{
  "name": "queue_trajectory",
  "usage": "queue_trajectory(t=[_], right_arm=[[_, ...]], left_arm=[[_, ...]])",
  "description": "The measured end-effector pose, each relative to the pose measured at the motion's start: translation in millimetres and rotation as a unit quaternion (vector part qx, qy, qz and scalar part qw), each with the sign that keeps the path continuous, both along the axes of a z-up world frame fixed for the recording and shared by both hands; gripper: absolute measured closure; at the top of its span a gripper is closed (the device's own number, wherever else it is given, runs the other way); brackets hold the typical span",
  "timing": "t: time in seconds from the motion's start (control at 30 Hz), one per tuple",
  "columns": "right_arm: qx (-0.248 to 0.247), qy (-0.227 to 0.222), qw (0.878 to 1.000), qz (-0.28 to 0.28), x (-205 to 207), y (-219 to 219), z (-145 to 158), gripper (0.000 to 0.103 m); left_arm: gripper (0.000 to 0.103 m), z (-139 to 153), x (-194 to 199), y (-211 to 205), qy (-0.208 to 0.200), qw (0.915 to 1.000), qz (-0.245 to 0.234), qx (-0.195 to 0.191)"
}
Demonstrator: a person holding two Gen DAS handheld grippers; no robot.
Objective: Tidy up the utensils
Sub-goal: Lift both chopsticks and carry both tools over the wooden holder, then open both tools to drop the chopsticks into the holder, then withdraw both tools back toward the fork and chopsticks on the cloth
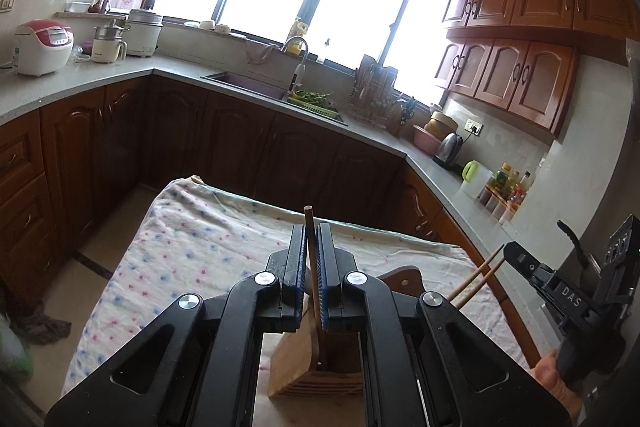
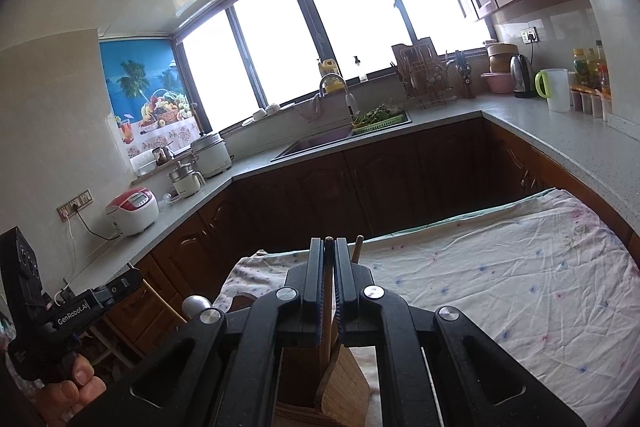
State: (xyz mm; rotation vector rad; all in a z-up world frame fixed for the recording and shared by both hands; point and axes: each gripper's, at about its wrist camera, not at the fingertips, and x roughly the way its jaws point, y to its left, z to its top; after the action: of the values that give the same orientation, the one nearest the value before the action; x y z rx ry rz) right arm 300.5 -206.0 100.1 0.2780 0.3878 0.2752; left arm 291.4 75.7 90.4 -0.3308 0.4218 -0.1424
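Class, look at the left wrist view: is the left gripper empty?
No: the left gripper is shut on a wooden chopstick above the wooden holder.

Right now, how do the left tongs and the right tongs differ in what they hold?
The left tongs clamp a lone left chopstick; the right tongs clamp a right chopstick with a second stick beside it, outside the jaws. The left chopstick leans; the right chopstick stands nearly straight. Both tongs are shut above the wooden holder.
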Motion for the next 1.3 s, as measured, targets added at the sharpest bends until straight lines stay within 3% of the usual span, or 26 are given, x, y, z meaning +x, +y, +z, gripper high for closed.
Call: queue_trajectory(t=[0.5,0.6,0.67,0.8,0.87,0.93,1.07,1.13,1.3], right_arm=[[0.009,0.021,1.000,0.001,7,-5,-6,0.097],[0.019,0.028,0.999,0.005,8,-7,-7,0.093],[0.022,0.030,0.999,0.006,7,-8,-7,0.090],[0.032,0.019,0.999,0.008,-3,-12,-3,0.051],[0.032,0.010,0.999,0.007,-10,-12,0,0.038],[0.031,0.005,0.999,0.008,-17,-13,2,0.025],[0.028,0.003,0.999,0.015,-32,-15,4,0.017],[0.030,0.005,0.999,0.018,-41,-18,3,0.008],[0.030,0.018,0.999,0.020,-67,-26,-3,0.004]], left_arm=[[0.098,6,6,0,0.010,0.9999,0.000,0.008],[0.092,5,6,2,0.016,0.9999,0.003,0.005],[0.079,5,3,5,0.018,0.9998,0.008,0.001],[0.056,3,-7,9,0.017,0.9997,0.018,-0.007],[0.050,3,-13,9,0.019,0.9996,0.020,-0.008],[0.027,2,-20,11,0.024,0.9993,0.027,-0.010],[0.012,-2,-37,15,0.034,0.9985,0.040,-0.017],[0.011,-5,-45,17,0.040,0.9982,0.039,-0.020],[0.010,-18,-70,18,0.061,0.9973,0.037,-0.019]])
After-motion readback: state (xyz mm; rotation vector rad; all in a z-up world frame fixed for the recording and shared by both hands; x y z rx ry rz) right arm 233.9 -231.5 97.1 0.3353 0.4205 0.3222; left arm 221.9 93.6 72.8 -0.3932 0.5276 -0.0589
